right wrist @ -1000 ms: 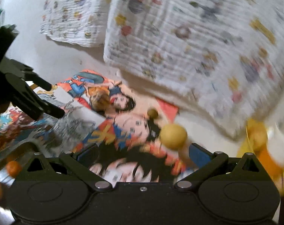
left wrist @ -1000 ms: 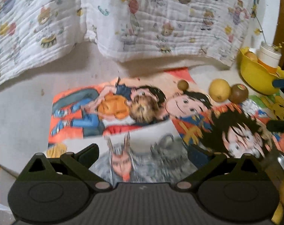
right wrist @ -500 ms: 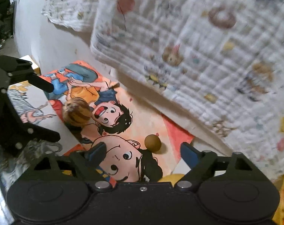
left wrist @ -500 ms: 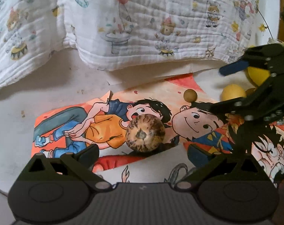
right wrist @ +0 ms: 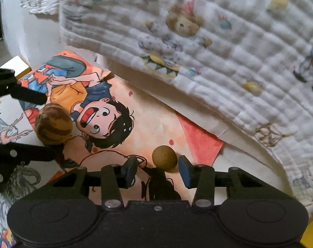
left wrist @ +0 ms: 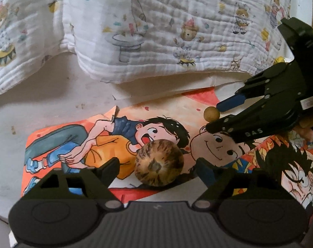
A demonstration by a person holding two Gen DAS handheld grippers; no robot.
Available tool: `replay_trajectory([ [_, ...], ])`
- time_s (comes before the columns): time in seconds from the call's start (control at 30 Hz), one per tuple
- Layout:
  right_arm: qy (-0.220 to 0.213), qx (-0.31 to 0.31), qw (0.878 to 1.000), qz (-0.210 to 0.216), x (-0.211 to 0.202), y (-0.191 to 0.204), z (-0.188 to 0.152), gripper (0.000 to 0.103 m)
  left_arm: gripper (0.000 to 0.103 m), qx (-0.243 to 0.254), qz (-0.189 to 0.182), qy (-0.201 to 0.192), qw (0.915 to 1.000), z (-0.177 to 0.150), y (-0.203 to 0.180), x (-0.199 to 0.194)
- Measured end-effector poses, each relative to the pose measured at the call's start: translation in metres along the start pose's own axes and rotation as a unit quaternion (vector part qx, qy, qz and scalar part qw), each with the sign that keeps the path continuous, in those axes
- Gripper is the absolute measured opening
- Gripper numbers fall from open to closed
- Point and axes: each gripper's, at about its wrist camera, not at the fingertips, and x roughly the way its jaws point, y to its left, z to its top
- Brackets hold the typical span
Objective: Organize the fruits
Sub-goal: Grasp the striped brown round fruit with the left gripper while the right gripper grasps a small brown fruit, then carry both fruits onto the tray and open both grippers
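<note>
Neither fruit is lifted yet. The left gripper [left wrist: 156,168], jaws wide, straddles the mottled brown fruit [left wrist: 159,162] on the cartoon poster [left wrist: 74,136]; the right gripper [right wrist: 158,171], jaws narrower, brackets the small round brown fruit [right wrist: 164,157], ungripped.

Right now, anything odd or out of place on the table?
Nothing spilled or damaged. The striped fruit and small brown fruit lie loose on the cartoon mat, each between open fingers of the left gripper and right gripper. The mat's far left corner is dog-eared.
</note>
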Motion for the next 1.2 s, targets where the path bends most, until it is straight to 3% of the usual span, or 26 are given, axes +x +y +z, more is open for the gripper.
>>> replay_trajectory([
  [0.6,-0.004,0.042,0.999,0.001,0.013,-0.009,0.008,0.032,0.057,-0.022,-0.010,0.016,0.9996,0.003,0.003,0.022],
  [0.9,-0.009,0.038,0.999,-0.001,0.012,-0.002,0.005,0.031,0.055,-0.029,-0.008,0.019,0.9994,0.004,0.002,0.022],
  [1.2,-0.020,0.018,0.999,0.034,-0.013,0.025,-0.016,0.031,0.055,-0.050,-0.015,0.032,0.9981,-0.007,0.006,0.002],
])
